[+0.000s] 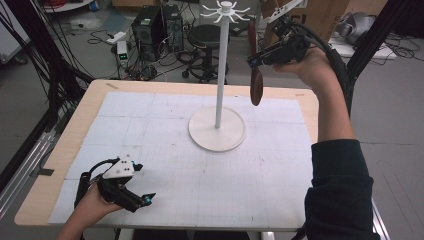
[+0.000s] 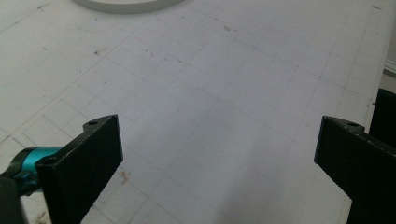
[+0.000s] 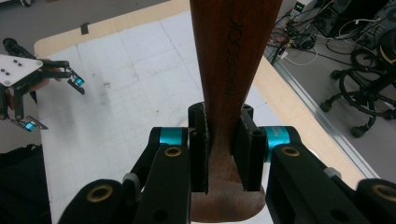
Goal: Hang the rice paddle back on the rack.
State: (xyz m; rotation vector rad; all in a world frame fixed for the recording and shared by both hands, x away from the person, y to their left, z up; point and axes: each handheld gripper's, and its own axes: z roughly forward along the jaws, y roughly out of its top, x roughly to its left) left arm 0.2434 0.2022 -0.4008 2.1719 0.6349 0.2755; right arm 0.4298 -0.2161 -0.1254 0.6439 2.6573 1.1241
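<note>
wooden spoon (image 1: pixel 256 82): 1, clamped in right gripper (image 1: pixel 254 61) | left gripper (image 1: pixel 145 192): jaws apart | stand (image 1: pixel 217 127): 1

Brown wooden spoon (image 1: pixel 256 80) hangs upright, bowl apparently downward, above the table beside the white stand (image 1: pixel 218 127).

- On the wooden handle (image 3: pixel 233 51) in my right gripper view I see dark lettering stamped lengthwise; it looks like "XOCOSINAI", but I can't read it with certainty.
- On the grid mat (image 1: pixel 200 170), the stand (image 1: pixel 217 127) and the gear on the floor I can read no text or numbers.
</note>
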